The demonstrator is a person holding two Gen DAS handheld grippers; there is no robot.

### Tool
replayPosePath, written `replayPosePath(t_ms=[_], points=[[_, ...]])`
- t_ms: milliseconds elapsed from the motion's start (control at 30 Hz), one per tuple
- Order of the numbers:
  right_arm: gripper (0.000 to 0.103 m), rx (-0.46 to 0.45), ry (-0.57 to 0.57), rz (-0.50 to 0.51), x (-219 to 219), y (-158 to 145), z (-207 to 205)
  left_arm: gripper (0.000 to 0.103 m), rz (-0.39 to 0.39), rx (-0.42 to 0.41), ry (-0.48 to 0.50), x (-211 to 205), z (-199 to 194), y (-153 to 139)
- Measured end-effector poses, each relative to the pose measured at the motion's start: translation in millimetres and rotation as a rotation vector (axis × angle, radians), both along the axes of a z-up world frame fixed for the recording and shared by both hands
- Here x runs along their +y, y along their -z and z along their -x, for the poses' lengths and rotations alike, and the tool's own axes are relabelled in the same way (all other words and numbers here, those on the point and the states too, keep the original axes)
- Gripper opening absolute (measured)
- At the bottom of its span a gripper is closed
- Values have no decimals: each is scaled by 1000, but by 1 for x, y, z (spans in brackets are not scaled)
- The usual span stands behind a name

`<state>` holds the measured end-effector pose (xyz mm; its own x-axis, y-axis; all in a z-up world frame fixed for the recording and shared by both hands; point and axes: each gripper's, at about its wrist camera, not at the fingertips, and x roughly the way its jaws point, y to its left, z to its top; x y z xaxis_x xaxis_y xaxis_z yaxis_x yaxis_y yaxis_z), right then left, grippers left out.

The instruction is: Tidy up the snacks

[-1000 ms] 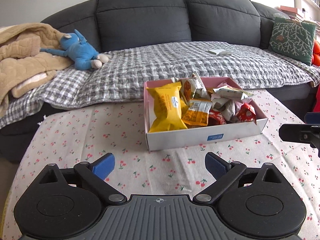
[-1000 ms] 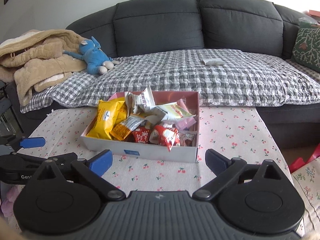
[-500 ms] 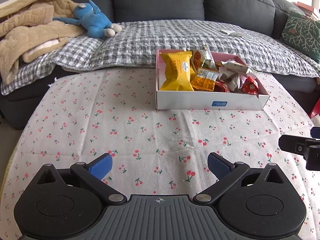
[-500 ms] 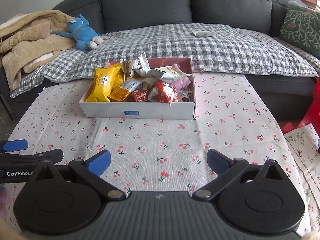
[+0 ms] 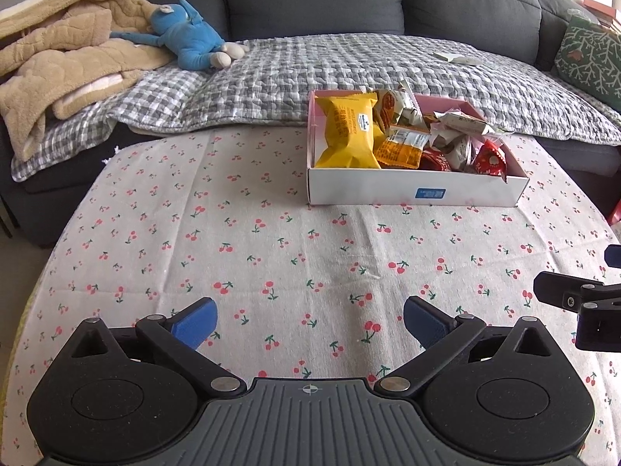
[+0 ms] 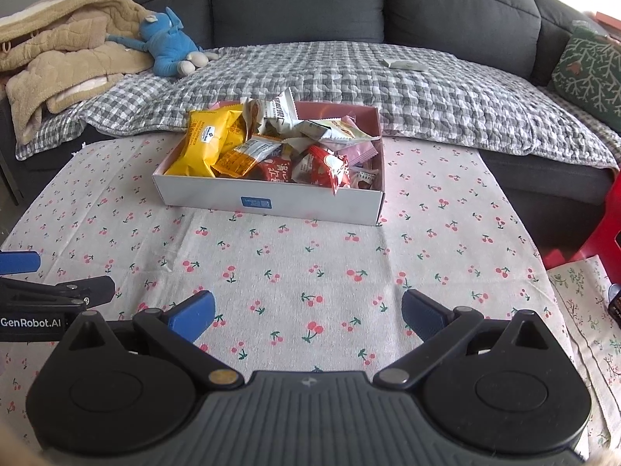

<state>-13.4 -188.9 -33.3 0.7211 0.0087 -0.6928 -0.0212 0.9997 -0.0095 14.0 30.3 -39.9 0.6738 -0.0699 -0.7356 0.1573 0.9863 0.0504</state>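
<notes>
A white box with a pink inside stands at the far side of the table, piled with several snack packets. A big yellow packet lies at its left end, an orange one beside it, and red ones toward the right. My left gripper hangs open over the cherry-print cloth, well short of the box, nothing between its blue pads. My right gripper is open too, also near the front, empty. Each gripper shows at the edge of the other's view.
The table wears a cherry-print cloth. Behind it is a dark sofa with a checked quilt, a blue plush toy, a beige blanket and a green cushion. A red stool stands right of the table.
Both views have tipped downward and drawn back from the box, which now sits higher and farther off. More bare cloth lies before the fingers. Both grippers stayed open and empty.
</notes>
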Motion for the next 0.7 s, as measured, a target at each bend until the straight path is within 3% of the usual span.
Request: replayPosePath(t_ms=[700], points=[[103, -4, -1, 0, 1, -2, 2, 103, 7, 6, 27, -4, 5, -1]])
